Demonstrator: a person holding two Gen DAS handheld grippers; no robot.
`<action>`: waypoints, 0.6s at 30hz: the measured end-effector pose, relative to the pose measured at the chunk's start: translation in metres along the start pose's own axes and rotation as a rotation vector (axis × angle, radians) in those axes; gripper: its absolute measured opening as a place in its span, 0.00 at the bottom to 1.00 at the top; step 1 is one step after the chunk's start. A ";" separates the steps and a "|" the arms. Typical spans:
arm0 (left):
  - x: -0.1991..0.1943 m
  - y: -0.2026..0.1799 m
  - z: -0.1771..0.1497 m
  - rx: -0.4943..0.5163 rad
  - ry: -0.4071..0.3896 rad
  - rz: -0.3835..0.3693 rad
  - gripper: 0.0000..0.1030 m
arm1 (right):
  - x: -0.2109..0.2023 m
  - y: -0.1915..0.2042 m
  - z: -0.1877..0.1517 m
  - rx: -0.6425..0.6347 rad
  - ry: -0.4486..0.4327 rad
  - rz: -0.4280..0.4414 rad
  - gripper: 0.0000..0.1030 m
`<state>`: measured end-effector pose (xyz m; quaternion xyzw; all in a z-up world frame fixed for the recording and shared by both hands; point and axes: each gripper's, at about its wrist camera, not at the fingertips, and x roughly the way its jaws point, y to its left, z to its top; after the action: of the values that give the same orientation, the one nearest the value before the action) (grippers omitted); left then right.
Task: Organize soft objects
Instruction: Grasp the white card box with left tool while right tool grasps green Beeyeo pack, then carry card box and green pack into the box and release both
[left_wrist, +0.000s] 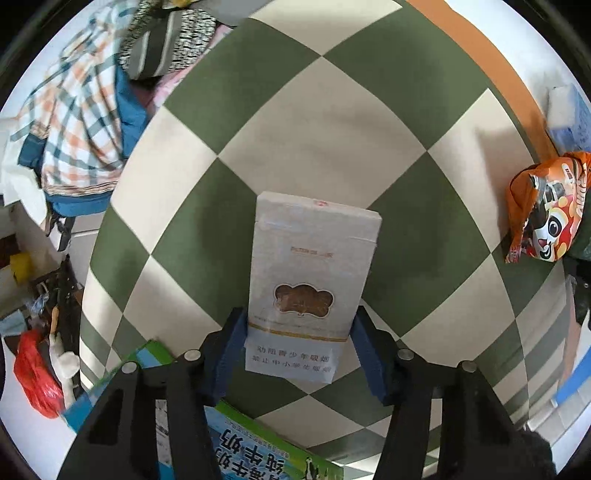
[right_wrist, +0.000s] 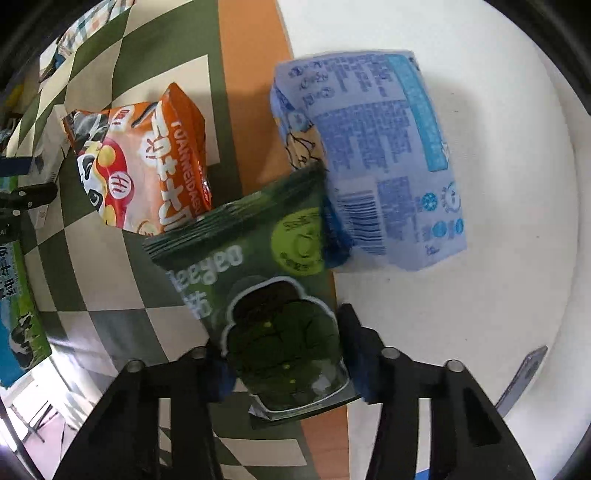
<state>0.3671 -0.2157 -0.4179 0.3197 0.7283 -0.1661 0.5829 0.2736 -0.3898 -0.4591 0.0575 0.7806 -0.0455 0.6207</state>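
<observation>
Both hands loaded, sorting unfinished

Our left gripper (left_wrist: 299, 354) clamps the pale carton (left_wrist: 310, 273); our right gripper (right_wrist: 286, 363) pinches the green pouch (right_wrist: 266, 291), and the orange snack bag (right_wrist: 147, 162) and blue pack (right_wrist: 373, 158) lie unsorted.

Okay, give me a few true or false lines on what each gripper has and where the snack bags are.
1. The left gripper is shut on a pale box. True.
2. The right gripper is empty. False: its jaws are shut on a green bag.
3. The orange bag lies on the checkered cloth. True.
4. The blue pack is held in the left gripper. False: it rests on the white surface, beyond the green bag.
5. The pale box has a brown window on its front. True.
</observation>
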 end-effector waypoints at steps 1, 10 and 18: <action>-0.001 -0.001 -0.002 -0.010 -0.008 0.001 0.52 | -0.002 0.000 -0.003 0.010 -0.007 -0.006 0.39; -0.056 -0.006 -0.039 -0.104 -0.160 -0.081 0.52 | -0.047 0.005 -0.045 0.093 -0.074 0.109 0.35; -0.131 0.006 -0.135 -0.251 -0.370 -0.210 0.52 | -0.113 0.063 -0.090 0.066 -0.196 0.216 0.35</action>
<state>0.2859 -0.1641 -0.2565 0.1314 0.6533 -0.1896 0.7211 0.2207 -0.3186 -0.3288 0.1567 0.7036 -0.0095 0.6930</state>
